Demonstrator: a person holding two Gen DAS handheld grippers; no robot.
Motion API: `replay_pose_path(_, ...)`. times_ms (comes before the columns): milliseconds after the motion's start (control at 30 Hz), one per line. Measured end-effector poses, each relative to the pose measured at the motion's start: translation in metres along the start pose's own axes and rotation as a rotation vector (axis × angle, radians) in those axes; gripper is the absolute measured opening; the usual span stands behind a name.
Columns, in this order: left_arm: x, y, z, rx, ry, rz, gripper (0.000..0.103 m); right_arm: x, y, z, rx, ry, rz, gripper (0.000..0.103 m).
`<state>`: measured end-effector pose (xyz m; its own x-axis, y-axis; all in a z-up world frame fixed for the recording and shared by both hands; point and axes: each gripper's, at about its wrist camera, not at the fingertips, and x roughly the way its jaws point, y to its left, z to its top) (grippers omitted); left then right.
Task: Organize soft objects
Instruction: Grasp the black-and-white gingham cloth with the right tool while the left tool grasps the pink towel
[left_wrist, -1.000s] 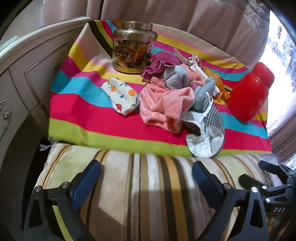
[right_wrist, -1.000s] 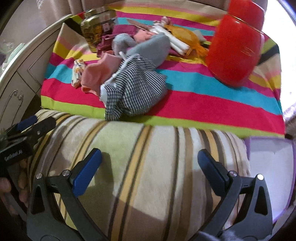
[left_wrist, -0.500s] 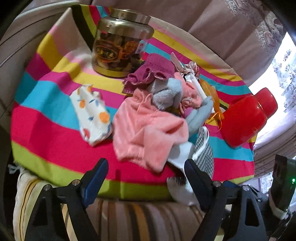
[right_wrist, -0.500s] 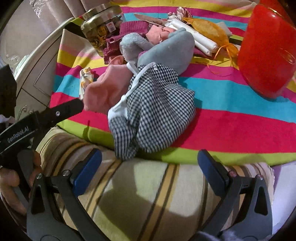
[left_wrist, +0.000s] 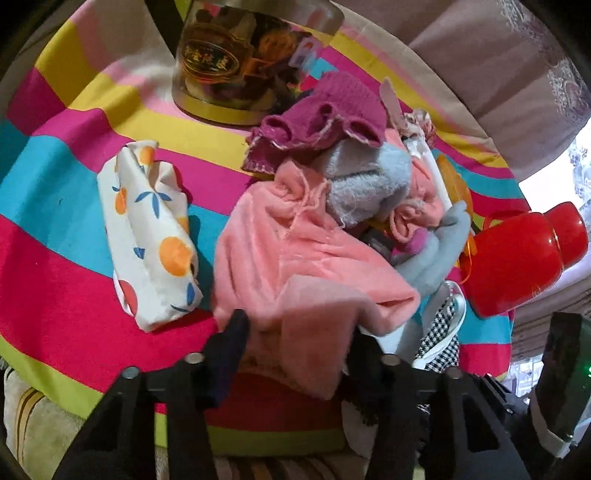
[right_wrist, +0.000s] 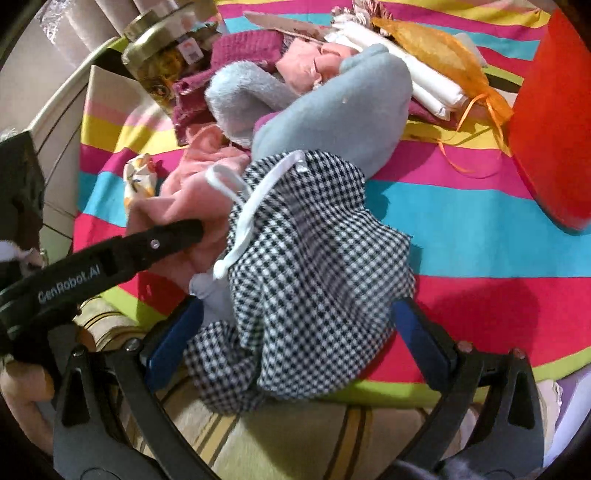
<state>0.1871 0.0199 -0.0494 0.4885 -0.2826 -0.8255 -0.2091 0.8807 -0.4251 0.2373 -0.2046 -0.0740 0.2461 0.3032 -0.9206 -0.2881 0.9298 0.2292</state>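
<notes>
While the left hand-held gripper (left_wrist: 295, 332) closes around pink cloth (left_wrist: 295, 266), right hand-held gripper (right_wrist: 295, 325) spread, checked cloth (right_wrist: 314, 277) between.

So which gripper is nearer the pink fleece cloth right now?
Left. The left gripper has been closing, with the pink fleece cloth's near edge between its fingers. The right gripper straddles the checked cloth beside it.

one glass jar (left_wrist: 236, 70), one red plastic jar (left_wrist: 517, 254), one striped cloth (left_wrist: 55, 177), two grippers (right_wrist: 295, 328)
</notes>
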Motion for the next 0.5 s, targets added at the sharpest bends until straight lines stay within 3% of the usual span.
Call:
replay_pose_path(67, -0.001, 0.004, -0.001, -0.01, -0.017, -0.022, 0.027, 0.004, 0.004, 0.003, -0.012, -0.001, -0.015, 0.103)
replay_pose_path(167, -0.004, 0.008, -0.003, -0.025, -0.038, -0.05, 0.017, 0.007, 0.014, 0.003, -0.035, -0.008, -0.033, 0.096)
replay_pose_path(267, -0.012, 0.012, -0.007, -0.024, -0.065, -0.081, 0.013, 0.005, 0.02, -0.001, -0.053, -0.022, -0.04, 0.069)
replay_pose_path(333, -0.021, 0.009, -0.011, -0.013, -0.087, -0.094, 0.011, 0.0, 0.018, -0.007, -0.063, -0.018, -0.034, 0.043)
replay_pose_path(500, -0.034, 0.001, -0.016, 0.009, -0.137, -0.106, 0.01, -0.012, 0.017, -0.021, -0.068, -0.022, 0.027, 0.026)
